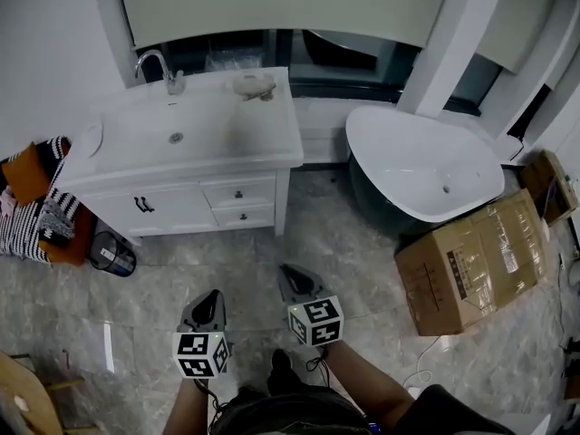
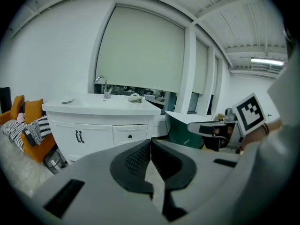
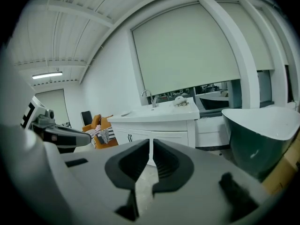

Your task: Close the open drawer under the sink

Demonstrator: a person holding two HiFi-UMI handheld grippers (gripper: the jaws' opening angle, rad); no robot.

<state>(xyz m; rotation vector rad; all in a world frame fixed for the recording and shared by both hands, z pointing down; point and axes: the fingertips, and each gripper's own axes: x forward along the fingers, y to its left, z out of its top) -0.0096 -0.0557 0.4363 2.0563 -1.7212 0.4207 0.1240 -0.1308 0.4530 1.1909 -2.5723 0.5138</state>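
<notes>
The white sink cabinet (image 1: pixel 186 184) stands against the window wall, with a basin (image 1: pixel 172 134) and tap (image 1: pixel 156 65) on top. Its two small drawers, upper (image 1: pixel 239 193) and lower (image 1: pixel 243 216), both look flush with the cabinet front. The left gripper view shows the same cabinet (image 2: pixel 101 125) with an upper drawer (image 2: pixel 130 134) pushed in. My left gripper (image 1: pixel 212 303) and right gripper (image 1: pixel 292 275) hover over the floor, well short of the cabinet. In both gripper views the jaws meet, left gripper (image 2: pixel 150 143), right gripper (image 3: pixel 151 142), with nothing between them.
A white freestanding bathtub (image 1: pixel 426 170) stands right of the cabinet, with a large cardboard box (image 1: pixel 476 261) in front of it. A small bin (image 1: pixel 113 254) and striped and orange cushions (image 1: pixel 36 207) lie left of the cabinet. The floor is grey marble tile (image 1: pixel 272 261).
</notes>
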